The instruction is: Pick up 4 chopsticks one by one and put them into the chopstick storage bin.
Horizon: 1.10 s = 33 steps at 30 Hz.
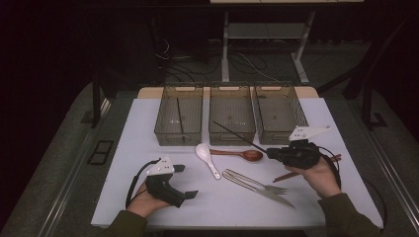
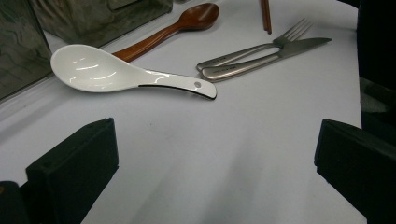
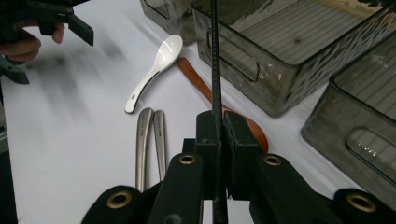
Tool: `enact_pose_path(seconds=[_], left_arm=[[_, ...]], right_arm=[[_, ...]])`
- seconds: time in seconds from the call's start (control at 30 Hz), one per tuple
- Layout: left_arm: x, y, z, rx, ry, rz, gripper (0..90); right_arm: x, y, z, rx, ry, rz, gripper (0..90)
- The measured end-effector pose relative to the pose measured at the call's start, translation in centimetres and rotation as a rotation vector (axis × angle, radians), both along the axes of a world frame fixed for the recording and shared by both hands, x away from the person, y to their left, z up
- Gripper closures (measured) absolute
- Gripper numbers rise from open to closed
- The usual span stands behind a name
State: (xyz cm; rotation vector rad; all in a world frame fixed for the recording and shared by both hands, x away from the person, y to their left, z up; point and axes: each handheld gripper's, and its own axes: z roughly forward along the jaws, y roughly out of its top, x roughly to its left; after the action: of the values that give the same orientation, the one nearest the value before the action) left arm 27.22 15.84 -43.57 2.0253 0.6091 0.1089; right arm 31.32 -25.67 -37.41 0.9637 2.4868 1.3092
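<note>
My right gripper (image 3: 218, 135) has its jaws clamped tight on a black chopstick (image 3: 215, 60), with only the thin stick between the pads. The stick is slim, dark and ribbed along its length; it runs straight out from the jaws and rises over the front wall of the middle bin (image 3: 280, 70). In the high view the stick (image 1: 232, 134) slants from that gripper (image 1: 276, 152) up and leftward, its far tip over the near edge of the middle bin (image 1: 232, 129).

Just beneath my right jaws lies the wooden spoon (image 3: 205, 91), its bowl half hidden behind them. To their left lie the handles of the fork (image 3: 144, 140) and knife (image 3: 160, 140), side by side, and farther out the white spoon (image 3: 156, 70).

My left gripper (image 2: 215, 154) stands wide open, holding nothing, both jaws over the bare table (image 2: 224, 154). Ahead of them lies the white spoon (image 2: 116, 72), and beyond it the wooden spoon (image 2: 182, 23), fork (image 2: 261, 46) and knife (image 2: 280, 53). Another black chopstick (image 1: 180, 116) lies in the left bin (image 1: 163, 129). A brown chopstick (image 1: 284, 176) lies under my right hand (image 1: 318, 175).
</note>
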Motion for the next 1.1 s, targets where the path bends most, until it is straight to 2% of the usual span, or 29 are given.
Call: enact_pose_path(seconds=[0.27,0.7,0.8,0.9,1.1], left_arm=[[0.1,0.0,0.0,0.009,-0.006,-0.007,0.0],[0.1,0.1,0.0,-0.008,-0.002,0.003,0.0],[0.0,0.0,0.0,-0.007,0.001,0.006,0.0],[0.1,0.0,0.0,-0.005,-0.002,0.006,0.0],[0.1,0.0,0.0,-0.009,0.0,0.007,0.0]], right_arm=[[0.8,1.7,0.4,-0.001,-0.006,-0.005,85.4],[2.0,3.9,0.8,-0.016,0.003,-0.022,85.4],[2.6,4.5,1.2,-0.027,0.003,-0.03,85.4],[3.5,5.3,1.5,-0.013,0.009,-0.044,85.4],[5.2,7.5,1.9,-0.031,0.019,-0.054,85.4]])
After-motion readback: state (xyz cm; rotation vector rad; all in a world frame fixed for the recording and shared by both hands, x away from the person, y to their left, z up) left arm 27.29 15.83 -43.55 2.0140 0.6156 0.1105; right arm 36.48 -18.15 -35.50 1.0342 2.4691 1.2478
